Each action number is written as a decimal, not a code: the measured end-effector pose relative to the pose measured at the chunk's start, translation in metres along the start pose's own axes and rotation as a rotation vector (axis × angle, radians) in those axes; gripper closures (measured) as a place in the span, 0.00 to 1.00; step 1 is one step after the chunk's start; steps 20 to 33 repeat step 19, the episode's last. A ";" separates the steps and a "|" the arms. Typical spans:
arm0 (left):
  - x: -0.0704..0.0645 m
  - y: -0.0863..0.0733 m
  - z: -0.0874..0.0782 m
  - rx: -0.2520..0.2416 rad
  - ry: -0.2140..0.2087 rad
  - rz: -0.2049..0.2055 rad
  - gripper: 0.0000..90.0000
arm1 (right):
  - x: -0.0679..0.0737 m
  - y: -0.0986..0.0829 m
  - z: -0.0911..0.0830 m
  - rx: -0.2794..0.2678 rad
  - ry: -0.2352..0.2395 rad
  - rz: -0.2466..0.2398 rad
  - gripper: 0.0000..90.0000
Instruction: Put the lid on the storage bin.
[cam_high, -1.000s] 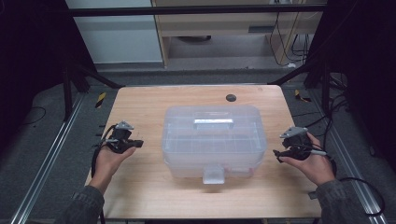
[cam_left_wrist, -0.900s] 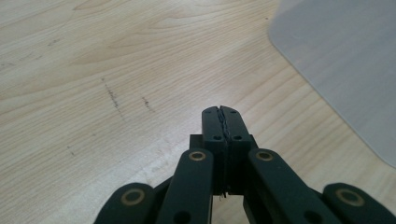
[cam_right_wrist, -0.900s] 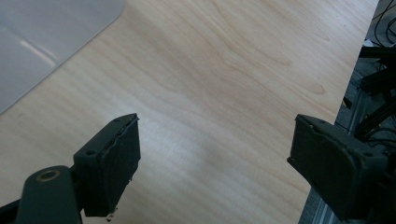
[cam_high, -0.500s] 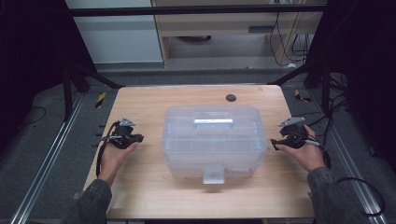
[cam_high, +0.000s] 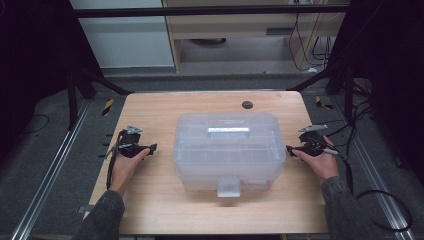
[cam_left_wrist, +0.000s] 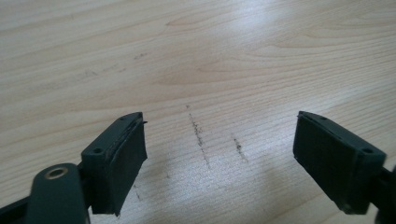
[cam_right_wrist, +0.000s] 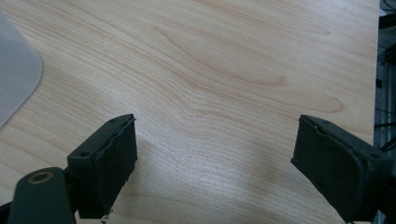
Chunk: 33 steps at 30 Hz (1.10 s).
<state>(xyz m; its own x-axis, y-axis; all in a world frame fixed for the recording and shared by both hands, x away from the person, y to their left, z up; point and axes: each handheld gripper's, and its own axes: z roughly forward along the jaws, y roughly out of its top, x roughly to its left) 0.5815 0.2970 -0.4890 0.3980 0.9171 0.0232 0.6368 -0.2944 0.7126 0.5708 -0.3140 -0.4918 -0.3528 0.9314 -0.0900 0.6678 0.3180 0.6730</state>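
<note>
Clear, rectangular plastic storage box with a latched lid (cam_high: 229, 150) sits mid-desk, left gripper (cam_high: 148, 148) and right gripper (cam_high: 290, 149) flanking it, both jaws wide and empty — looks light, rigid, slick-walled, so grab the end walls or top handle

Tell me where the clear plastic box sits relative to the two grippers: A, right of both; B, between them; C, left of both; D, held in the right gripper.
B: in the high view the clear plastic box sits mid-table, with the left gripper on one side and the right gripper on the other, both open.
</note>
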 end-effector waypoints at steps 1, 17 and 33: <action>0.000 -0.001 0.002 -0.004 -0.002 -0.010 0.15 | -0.001 -0.001 0.001 -0.003 0.005 0.012 0.15; -0.008 -0.009 0.016 -0.015 0.004 -0.006 0.05 | 0.005 -0.014 0.013 -0.074 -0.011 0.136 0.05; -0.008 -0.009 0.016 -0.012 0.008 -0.010 0.04 | 0.008 -0.013 0.014 -0.065 -0.035 0.160 0.02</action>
